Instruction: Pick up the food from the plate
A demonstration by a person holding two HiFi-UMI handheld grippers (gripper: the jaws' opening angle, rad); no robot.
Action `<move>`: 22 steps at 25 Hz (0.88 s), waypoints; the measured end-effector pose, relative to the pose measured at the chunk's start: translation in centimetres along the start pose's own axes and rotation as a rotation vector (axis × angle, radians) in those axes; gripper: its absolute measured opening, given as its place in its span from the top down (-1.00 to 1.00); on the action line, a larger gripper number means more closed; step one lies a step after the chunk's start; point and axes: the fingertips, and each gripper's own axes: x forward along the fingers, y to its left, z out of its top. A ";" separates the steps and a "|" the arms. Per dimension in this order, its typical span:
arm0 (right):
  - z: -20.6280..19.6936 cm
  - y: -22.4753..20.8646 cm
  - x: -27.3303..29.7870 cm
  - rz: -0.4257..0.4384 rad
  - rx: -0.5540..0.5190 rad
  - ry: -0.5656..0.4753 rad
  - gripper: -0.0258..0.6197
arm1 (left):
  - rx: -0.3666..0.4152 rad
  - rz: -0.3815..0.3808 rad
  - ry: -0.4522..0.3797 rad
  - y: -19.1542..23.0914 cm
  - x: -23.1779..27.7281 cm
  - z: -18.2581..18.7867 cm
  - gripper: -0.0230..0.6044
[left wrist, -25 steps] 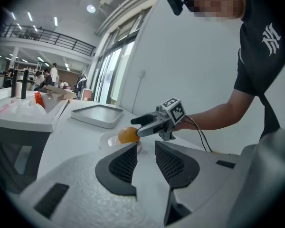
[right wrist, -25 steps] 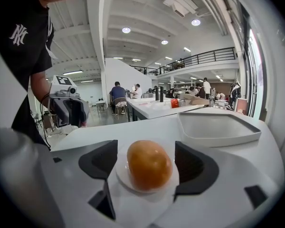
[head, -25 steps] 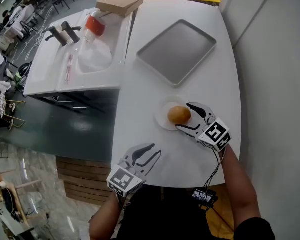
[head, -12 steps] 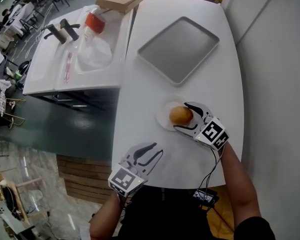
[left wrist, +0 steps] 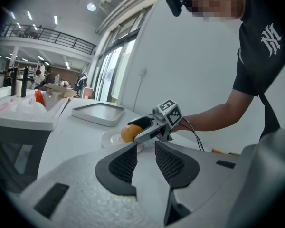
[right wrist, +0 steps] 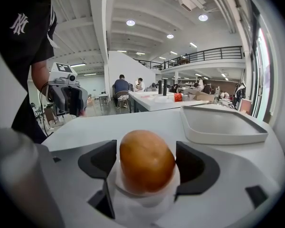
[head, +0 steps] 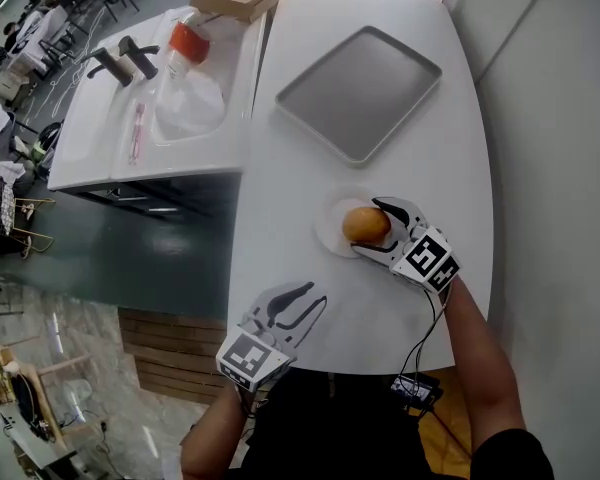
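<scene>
Both right gripper (head: pixel 369 227) jaws set apart round bun (head: pixel 363 224) on plate (head: pixel 326 231), poised for squeeze; left gripper (head: pixel 313 299) parked clear, parted, empty.

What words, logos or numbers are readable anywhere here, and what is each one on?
"NY": white interlocked letters on the person's black T-shirt.
The left gripper and right gripper carry black-and-white square marker patterns, with no letters or numbers.
Red container on the far counter: any print is too small to read.
Nothing else legible shows in any view.
</scene>
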 end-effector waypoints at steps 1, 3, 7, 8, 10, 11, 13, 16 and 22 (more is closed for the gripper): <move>-0.1 0.0 0.1 0.000 -0.001 0.001 -0.14 | -0.005 0.003 0.001 0.1 0.0 -0.1 0.62; -0.2 -0.1 0.1 -0.001 -0.001 0.003 -0.14 | -0.005 0.006 0.004 0.1 0.0 -0.1 0.62; -0.7 -0.4 0.0 -0.010 -0.008 0.014 -0.14 | 0.004 0.009 0.002 0.1 0.1 0.0 0.62; -0.8 -0.5 0.2 -0.013 -0.014 0.019 -0.14 | 0.004 0.009 0.002 0.2 0.1 -0.1 0.62; -1.0 -0.6 0.5 -0.017 -0.028 0.029 -0.14 | 0.003 0.011 0.004 0.5 0.2 -0.2 0.62; -1.0 -0.6 0.6 -0.017 -0.030 0.030 -0.14 | 0.001 0.012 0.005 0.5 0.2 -0.2 0.62; -0.9 -0.6 0.6 -0.016 -0.030 0.027 -0.14 | -0.003 0.014 0.005 0.5 0.2 -0.2 0.62; -0.7 -0.6 0.8 -0.016 -0.029 0.019 -0.14 | -0.005 0.016 0.006 0.4 0.2 -0.2 0.62; -0.4 -0.7 1.0 -0.011 -0.025 0.013 -0.14 | -0.004 0.024 0.001 0.8 0.0 0.0 0.62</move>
